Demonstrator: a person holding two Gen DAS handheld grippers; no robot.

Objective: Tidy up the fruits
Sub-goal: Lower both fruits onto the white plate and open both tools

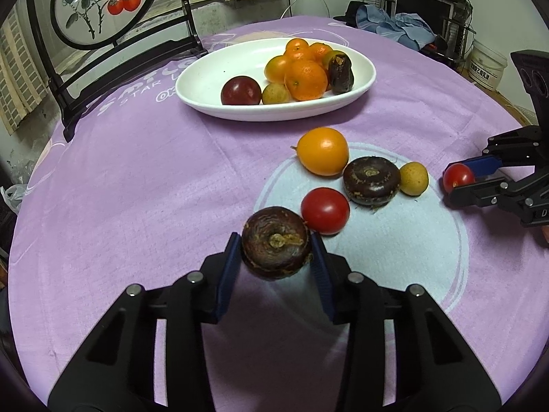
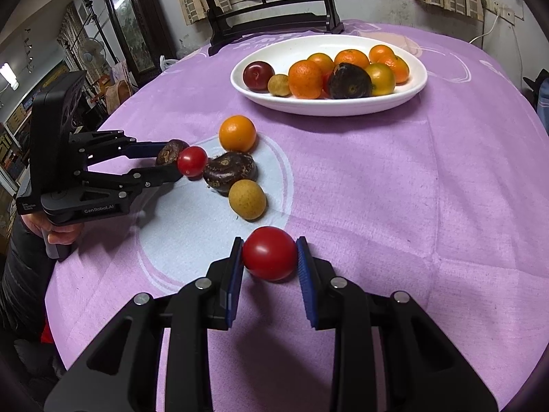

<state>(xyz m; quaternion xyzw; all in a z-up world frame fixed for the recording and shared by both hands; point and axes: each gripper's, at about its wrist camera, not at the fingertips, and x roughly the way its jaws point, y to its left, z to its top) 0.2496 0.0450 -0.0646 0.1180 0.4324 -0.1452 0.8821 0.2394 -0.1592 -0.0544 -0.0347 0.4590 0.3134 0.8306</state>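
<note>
My left gripper (image 1: 276,243) is shut on a dark brown round fruit (image 1: 274,240), its blue pads pressing both sides; the right wrist view shows that gripper (image 2: 171,159) at the left. My right gripper (image 2: 270,243) is shut on a red tomato (image 2: 270,253), low over the cloth. A second tomato (image 1: 325,210), an orange fruit (image 1: 322,151), another dark brown fruit (image 1: 371,180) and a small yellow-green fruit (image 1: 414,178) lie loose between the grippers. Beyond them, a white oval plate (image 1: 206,79) holds several oranges, a dark red fruit and a dark brown one.
A purple cloth (image 1: 137,171) covers the round table. A black stand with a round painted panel (image 1: 99,3) rises at the far edge behind the plate. Clothes (image 1: 394,27) lie heaped past the far right edge. A person's hand (image 2: 61,233) holds the left gripper's handle.
</note>
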